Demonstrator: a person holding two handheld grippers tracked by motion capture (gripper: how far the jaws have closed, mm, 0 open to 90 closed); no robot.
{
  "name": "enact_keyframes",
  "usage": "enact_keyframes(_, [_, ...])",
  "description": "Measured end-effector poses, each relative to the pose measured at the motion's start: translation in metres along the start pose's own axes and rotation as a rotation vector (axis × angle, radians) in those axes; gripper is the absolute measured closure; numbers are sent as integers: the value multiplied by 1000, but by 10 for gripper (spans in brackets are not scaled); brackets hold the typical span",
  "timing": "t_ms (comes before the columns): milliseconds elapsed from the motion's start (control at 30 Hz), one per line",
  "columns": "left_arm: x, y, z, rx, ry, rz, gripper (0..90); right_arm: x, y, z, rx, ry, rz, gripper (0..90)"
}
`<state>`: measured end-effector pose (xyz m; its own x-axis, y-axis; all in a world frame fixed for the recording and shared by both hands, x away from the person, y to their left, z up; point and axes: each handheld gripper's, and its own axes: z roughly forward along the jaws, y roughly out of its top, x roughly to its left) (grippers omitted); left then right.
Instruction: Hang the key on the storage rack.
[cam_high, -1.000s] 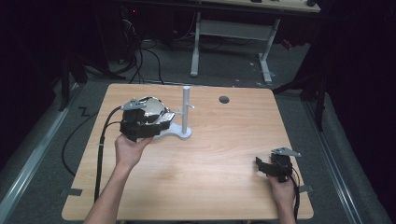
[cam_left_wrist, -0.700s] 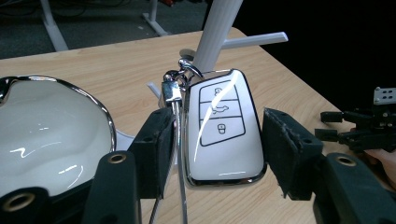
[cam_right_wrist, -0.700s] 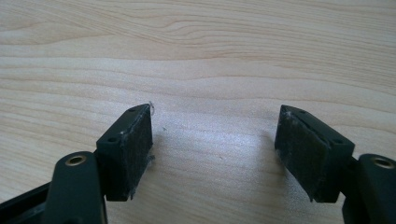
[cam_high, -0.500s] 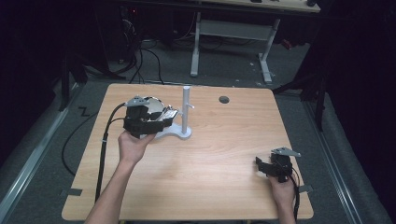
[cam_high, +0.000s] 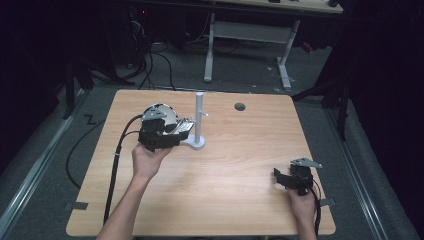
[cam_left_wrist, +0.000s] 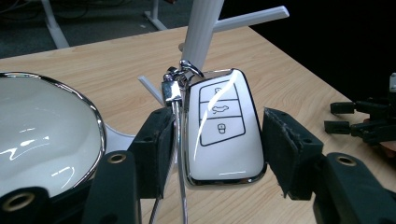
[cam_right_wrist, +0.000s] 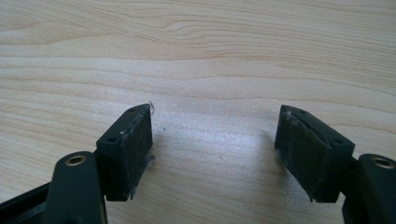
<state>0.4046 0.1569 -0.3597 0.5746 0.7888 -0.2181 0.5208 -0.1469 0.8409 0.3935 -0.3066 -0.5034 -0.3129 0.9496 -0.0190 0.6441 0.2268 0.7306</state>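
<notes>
On the left half of the wooden surface (cam_high: 240, 165), near its far edge, my left gripper (cam_left_wrist: 212, 144) holds a white car key fob (cam_left_wrist: 223, 128) with a chrome rim. In the left gripper view, the fob stands upright between the two black fingers (cam_left_wrist: 154, 149). The finger on the left of that view presses against the fob's side and its metal key ring (cam_left_wrist: 180, 77); the finger on the right looks a hair away from the fob's edge, and I cannot tell if it touches. Three button outlines show on the fob's face.

Just behind the fob rises a white stand (cam_high: 199, 122), an upright post on a round base with short pegs sticking out. The fob's ring sits close to the post, beside a low peg; I cannot tell whether they touch. Beside my left gripper lies a round, shiny white dish with a chrome rim (cam_left_wrist: 42, 130).

My right gripper (cam_high: 295, 177) rests near the surface's right front corner, well apart from the fob. In the right gripper view, its fingers (cam_right_wrist: 128, 149) are spread wide over bare wood grain, with nothing between them.

A small dark round hole (cam_high: 240, 106) sits in the surface near the far edge.
</notes>
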Motion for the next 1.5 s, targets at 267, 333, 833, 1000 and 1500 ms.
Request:
enact_keyframes(267, [-1,-8,3,3,16,12,451,0,0,0,0,0,0,279])
enact_keyframes(333, [-3,-10,4,6,24,22,451,0,0,0,0,0,0,279])
enact_keyframes(833, [-4,-21,11,19,42,34,450,0,0,0,0,0,0,279])
enact_keyframes(1000, [-3,-25,14,24,46,29,449,0,0,0,0,0,-1,279])
enact_keyframes(1500, [3,-36,21,37,58,16,448,0,0,0,0,0,0,279])
